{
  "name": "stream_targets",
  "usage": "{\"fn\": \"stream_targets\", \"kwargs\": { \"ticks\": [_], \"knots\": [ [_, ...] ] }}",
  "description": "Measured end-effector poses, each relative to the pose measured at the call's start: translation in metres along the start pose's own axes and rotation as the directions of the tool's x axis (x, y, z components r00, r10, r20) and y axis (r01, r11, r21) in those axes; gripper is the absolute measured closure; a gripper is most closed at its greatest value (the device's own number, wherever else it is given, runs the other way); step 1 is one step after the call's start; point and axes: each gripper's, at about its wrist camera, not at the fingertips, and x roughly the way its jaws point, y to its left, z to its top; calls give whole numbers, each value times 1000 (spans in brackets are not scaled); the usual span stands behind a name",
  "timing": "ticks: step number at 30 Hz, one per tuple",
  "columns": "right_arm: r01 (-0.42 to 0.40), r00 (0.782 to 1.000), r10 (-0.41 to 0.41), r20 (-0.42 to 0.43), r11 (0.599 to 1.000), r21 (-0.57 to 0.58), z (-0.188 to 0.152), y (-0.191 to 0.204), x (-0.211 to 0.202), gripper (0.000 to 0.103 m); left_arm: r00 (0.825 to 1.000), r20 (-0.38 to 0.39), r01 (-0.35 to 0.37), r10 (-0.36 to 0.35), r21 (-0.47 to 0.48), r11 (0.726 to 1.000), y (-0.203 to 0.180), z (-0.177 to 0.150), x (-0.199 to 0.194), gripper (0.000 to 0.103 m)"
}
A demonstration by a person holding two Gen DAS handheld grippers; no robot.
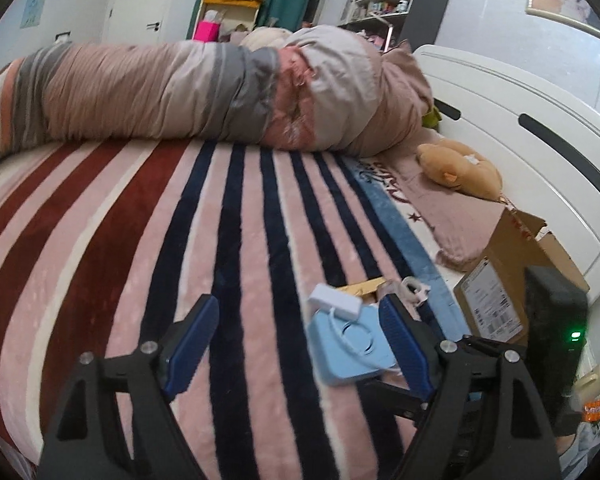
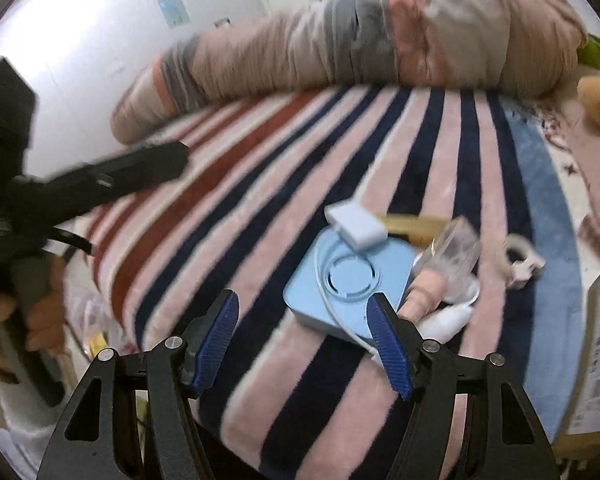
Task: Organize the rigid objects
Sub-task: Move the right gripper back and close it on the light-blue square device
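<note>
A light blue square box [image 1: 350, 348] [image 2: 350, 280] lies on the striped blanket with a small white adapter [image 1: 334, 300] [image 2: 356, 222] and its white cable on top. Beside it lie a gold bar [image 2: 414, 226], a clear bottle [image 2: 454, 254], a tape roll [image 2: 518, 258] [image 1: 414, 286] and a white object [image 2: 446, 318]. My left gripper [image 1: 300, 344] is open and empty, its right finger beside the blue box. My right gripper [image 2: 302, 336] is open and empty, just in front of the blue box. The left gripper also shows at the left of the right wrist view.
A cardboard box [image 1: 512, 280] stands at the right by the white bed frame [image 1: 540, 128]. A rolled duvet [image 1: 200, 92] lies across the far side of the bed. A tan plush toy [image 1: 460, 170] sits near the headboard. The bed edge drops off at the left in the right wrist view.
</note>
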Motion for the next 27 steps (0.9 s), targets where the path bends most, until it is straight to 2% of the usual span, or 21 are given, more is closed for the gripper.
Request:
{"fn": "stream_targets", "kwargs": {
  "ticks": [3,6,10,16,20,23,26,27],
  "knots": [
    [15,1000,-15,18,1000,8,-3,2,4,40,1000,-10,-11,11,-9,1000,4,-6,3,23],
    [-40,998,42,51,998,-43,-2,11,0,40,1000,-10,-20,20,-12,1000,8,-8,3,23],
    [-126,992,127,12,987,-98,-4,27,8,41,1000,-7,-12,12,-14,1000,10,-9,2,23],
    [-130,991,129,-19,987,-97,-5,28,25,48,1000,-12,-20,20,-16,1000,11,-10,2,23],
    [-38,999,39,7,997,-68,-3,16,24,48,999,-16,-31,31,-20,999,10,-10,2,23],
    [-47,999,47,7,999,-25,-3,6,22,47,999,-19,-36,36,-19,999,11,-10,3,23],
    [52,998,-52,29,999,-15,-2,1,21,45,999,-20,-38,38,-24,999,12,-10,4,23],
    [60,998,-59,30,998,-11,-2,-1,22,45,999,-21,-40,40,-24,999,12,-10,4,23]
  ]
}}
